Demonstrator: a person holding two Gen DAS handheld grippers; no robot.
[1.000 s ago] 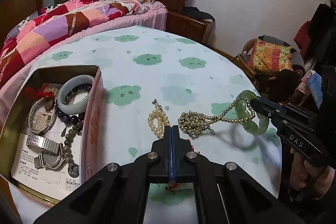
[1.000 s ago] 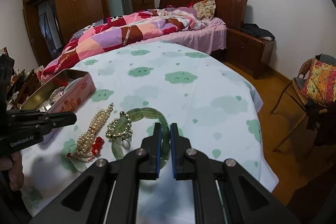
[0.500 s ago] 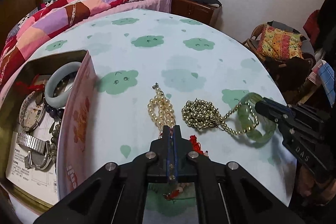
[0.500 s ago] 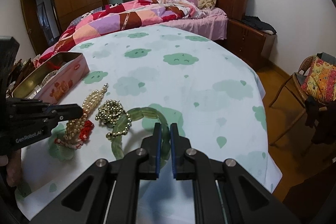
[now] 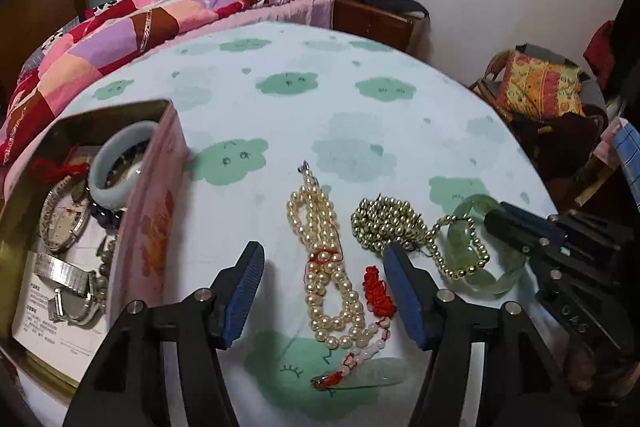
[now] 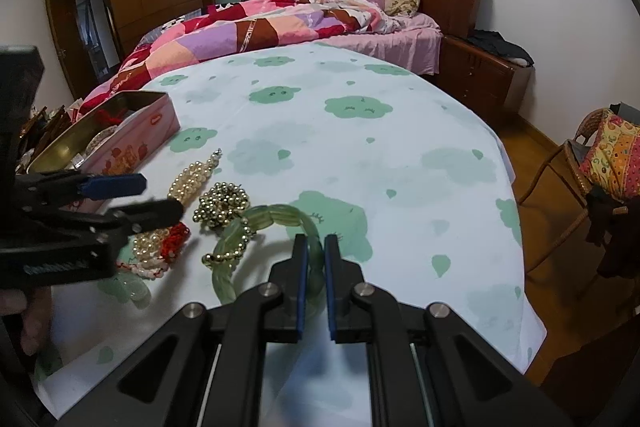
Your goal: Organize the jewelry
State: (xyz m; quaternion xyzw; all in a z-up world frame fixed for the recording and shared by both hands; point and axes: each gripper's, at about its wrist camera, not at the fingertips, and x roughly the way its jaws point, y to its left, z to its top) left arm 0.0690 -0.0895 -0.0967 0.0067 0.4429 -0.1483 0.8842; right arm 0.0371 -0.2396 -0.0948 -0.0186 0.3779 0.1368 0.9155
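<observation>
Your left view alone looks into the tin (image 5: pixel 158 187), showing one pale bangle (image 5: pixel 114 163) and two watches, partly cut off. Your left gripper (image 5: pixel 324 291) is opening over the pearl strand (image 5: pixel 320 247) on the table (image 5: pixel 360 115), pads clear of it. Your right gripper (image 6: pixel 316 281) is clamped on the green bangle (image 6: pixel 280 217); one gold bead chain (image 6: pixel 222 203) tangles with it.

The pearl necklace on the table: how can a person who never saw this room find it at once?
Find the round table with the cloud-print cloth, then the open tin box on it. Beside the box lies the pearl necklace, between the opening left gripper. Unlike the gold bead chain, its cream pearls are tied with red thread.
</observation>
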